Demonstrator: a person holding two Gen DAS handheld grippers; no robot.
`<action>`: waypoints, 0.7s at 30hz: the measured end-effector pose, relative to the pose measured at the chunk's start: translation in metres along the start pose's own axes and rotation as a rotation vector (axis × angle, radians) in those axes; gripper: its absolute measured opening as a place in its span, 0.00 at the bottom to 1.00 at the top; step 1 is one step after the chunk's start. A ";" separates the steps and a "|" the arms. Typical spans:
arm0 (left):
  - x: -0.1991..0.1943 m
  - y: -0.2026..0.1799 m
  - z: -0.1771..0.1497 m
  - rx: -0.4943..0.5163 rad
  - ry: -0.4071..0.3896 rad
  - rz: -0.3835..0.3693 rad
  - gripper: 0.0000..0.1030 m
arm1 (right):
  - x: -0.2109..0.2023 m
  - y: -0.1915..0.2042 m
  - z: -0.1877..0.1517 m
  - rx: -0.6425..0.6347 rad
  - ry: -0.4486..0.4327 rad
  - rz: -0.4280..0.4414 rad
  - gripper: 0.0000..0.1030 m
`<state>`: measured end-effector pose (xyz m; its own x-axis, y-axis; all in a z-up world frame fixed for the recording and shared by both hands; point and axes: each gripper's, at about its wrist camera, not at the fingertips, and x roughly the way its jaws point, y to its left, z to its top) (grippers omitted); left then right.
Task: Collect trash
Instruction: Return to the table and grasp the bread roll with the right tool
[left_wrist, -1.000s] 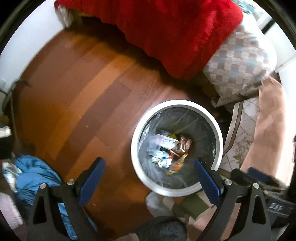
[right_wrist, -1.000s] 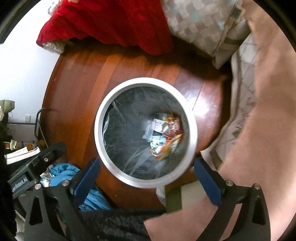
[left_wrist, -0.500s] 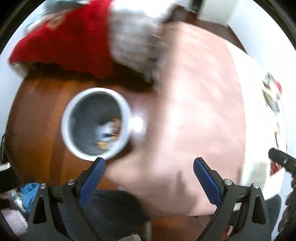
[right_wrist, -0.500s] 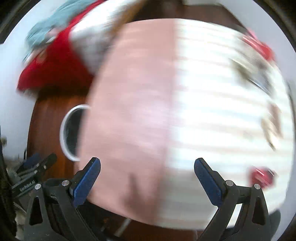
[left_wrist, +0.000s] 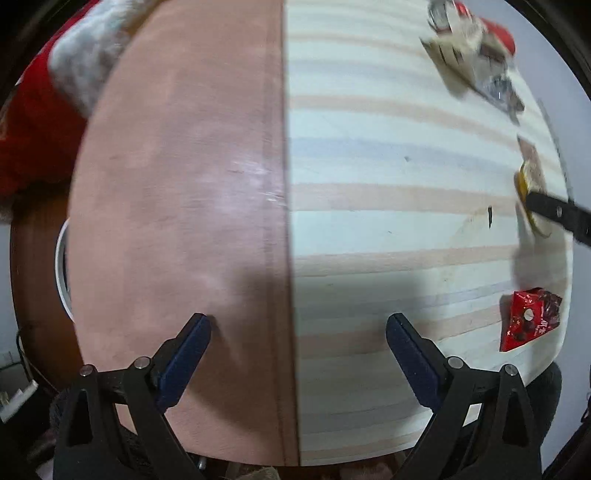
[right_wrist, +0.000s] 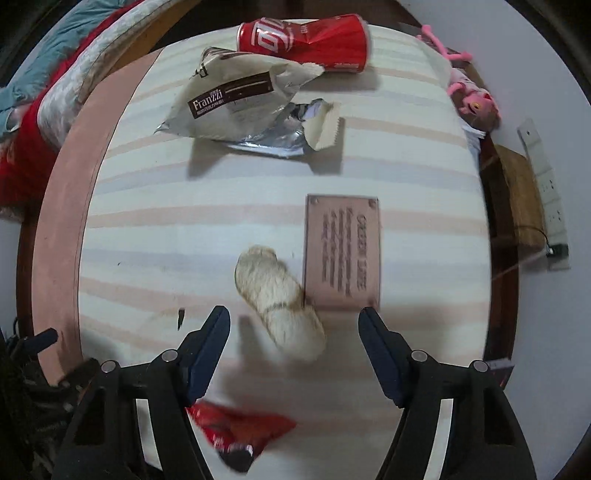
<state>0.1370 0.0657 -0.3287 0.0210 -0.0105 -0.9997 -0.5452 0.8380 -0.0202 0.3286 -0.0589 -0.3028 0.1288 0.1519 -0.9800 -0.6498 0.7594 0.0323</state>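
The crumpled tissue wad (right_wrist: 279, 303) lay on the striped tabletop (right_wrist: 184, 236) directly ahead of the right gripper (right_wrist: 294, 326), its near end already reaching into the gap between the two blue pads and its long axis running diagonally, from far-left to near-right, so it crossed the line between the pads at a slant. The right gripper was spread wide and held nothing, pointing down at the table from above. It was clearly the nearer hand: in the left wrist view the same wad (left_wrist: 532, 206) sat far off to the right edge, partly behind the other tool, while the left gripper (left_wrist: 297, 336), also wide open and empty, hovered over bare table at the seam between the pink border and the stripes. A red wrapper (right_wrist: 240, 430) lay just under the right gripper's left finger, and a torn snack bag (right_wrist: 243, 99) and a red can (right_wrist: 303, 38) waited farther away. A small turn of the wrist would probably square the pads across the wad.
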 end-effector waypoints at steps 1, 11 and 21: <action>0.001 0.000 0.002 0.005 0.008 0.013 0.95 | 0.003 0.002 0.003 -0.008 0.002 0.002 0.60; 0.002 0.005 0.013 0.023 0.035 0.012 0.95 | -0.004 -0.015 -0.022 0.019 -0.034 -0.033 0.25; -0.030 -0.059 -0.032 0.078 -0.077 -0.056 0.95 | -0.021 -0.086 -0.109 0.199 -0.029 0.014 0.25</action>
<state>0.1417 -0.0009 -0.2983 0.1150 -0.0192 -0.9932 -0.4746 0.8772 -0.0719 0.2997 -0.1962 -0.3062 0.1441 0.1794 -0.9732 -0.4913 0.8666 0.0870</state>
